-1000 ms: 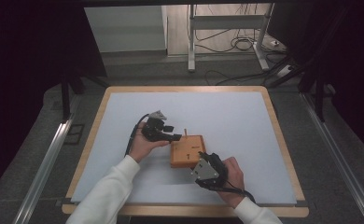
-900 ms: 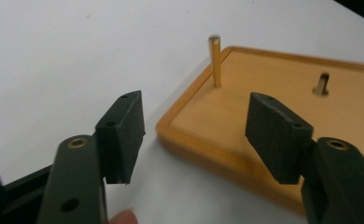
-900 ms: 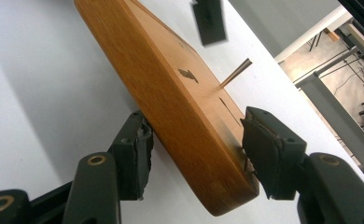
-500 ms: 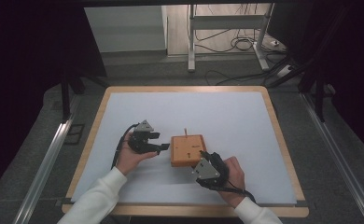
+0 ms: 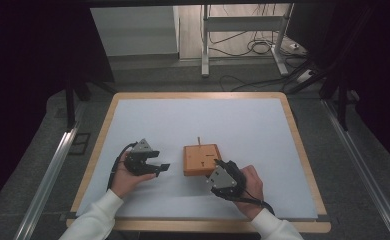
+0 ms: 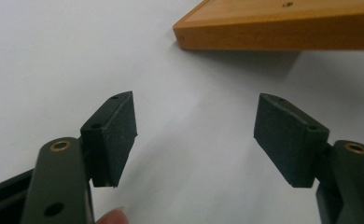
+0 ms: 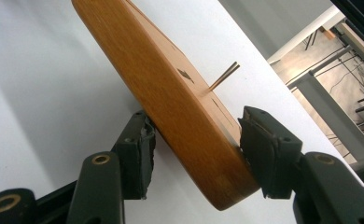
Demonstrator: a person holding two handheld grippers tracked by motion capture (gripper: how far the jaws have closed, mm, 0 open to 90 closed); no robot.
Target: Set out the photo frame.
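Observation:
A flat orange wooden block (image 5: 201,159) lies on the white mat, with a thin stick (image 5: 198,140) standing up from its far edge. My right gripper (image 5: 220,167) is shut on the block's near right corner. In the right gripper view its pads (image 7: 138,158) clamp the rounded edge of the block (image 7: 171,98), and the stick (image 7: 224,75) rises behind. My left gripper (image 5: 159,160) rests on the mat left of the block, apart from it. Its jaws have just been opening and stand wide, with nothing between them (image 6: 196,135); the block's corner (image 6: 283,28) lies ahead.
The white mat (image 5: 233,120) sits in a wooden table frame. Metal rails (image 5: 53,170) run along both sides of the table. A metal stand and loose cables (image 5: 243,45) are on the floor beyond the far edge.
My left gripper has drawn away from the stick at the block's far edge, moving left and nearer to the person, and its jaws have opened. The right gripper and block stayed put.

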